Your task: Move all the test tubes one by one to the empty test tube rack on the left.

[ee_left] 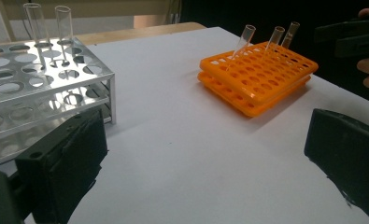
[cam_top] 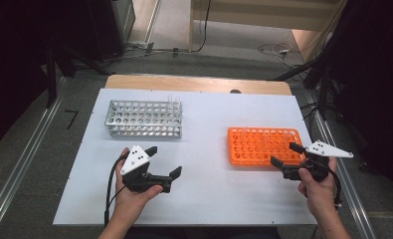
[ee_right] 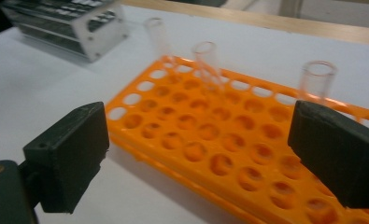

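Observation:
An orange tube rack [cam_top: 263,145] lies at the right of the white table top, with three clear tubes [ee_left: 274,39] leaning in its far row. A metal tube rack [cam_top: 144,118] stands at the back left and holds two upright clear tubes [ee_left: 64,28] in its far corner. My left gripper [cam_top: 165,160] hovers in front of the metal rack, open, with nothing between its jaws. My right gripper [cam_top: 285,154] is at the orange rack's near right corner, also open and holding nothing. In the right gripper view the orange rack [ee_right: 210,144] and one tube [ee_right: 317,81] lie just beyond the jaws.
The white sheet [cam_top: 204,194] covers a wooden table [cam_top: 199,83]. Bare white surface lies between the two racks [ee_left: 173,121]. Cables run over the floor behind the table [cam_top: 278,50]. Dark stands flank the table on both sides.

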`<action>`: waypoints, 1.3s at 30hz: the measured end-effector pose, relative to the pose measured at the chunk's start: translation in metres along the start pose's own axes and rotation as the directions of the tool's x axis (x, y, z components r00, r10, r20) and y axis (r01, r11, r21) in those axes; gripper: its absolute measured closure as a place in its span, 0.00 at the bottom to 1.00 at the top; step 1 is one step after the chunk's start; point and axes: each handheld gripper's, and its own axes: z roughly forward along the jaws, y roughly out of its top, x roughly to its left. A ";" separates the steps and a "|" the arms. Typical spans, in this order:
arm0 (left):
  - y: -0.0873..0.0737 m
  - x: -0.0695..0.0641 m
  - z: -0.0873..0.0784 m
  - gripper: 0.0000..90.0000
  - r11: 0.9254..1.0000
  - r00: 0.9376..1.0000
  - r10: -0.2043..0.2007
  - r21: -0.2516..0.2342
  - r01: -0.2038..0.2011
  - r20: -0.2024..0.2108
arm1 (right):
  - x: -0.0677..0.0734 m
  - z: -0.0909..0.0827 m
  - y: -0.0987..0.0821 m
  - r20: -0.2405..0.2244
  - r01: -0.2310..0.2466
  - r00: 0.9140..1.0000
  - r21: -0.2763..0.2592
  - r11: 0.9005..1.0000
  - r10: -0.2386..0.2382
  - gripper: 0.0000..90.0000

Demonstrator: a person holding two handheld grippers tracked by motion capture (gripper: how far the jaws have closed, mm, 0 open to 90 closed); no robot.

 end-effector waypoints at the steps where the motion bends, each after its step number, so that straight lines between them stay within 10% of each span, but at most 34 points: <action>1: 0.000 0.000 0.000 0.00 1.000 1.000 -0.001 0.001 0.001 0.002 | -0.003 0.001 0.000 0.016 -0.007 1.000 -0.001 1.000 0.007 0.09; 18: 0.000 0.000 0.001 0.00 1.000 1.000 -0.015 0.000 0.015 0.017 | -0.045 0.043 -0.001 0.170 -0.115 0.980 0.078 0.990 0.101 0.57; 39: -0.001 -0.001 0.004 0.00 1.000 1.000 -0.004 0.006 0.004 0.011 | -0.047 0.048 -0.012 0.219 -0.046 0.975 0.041 0.998 0.036 0.82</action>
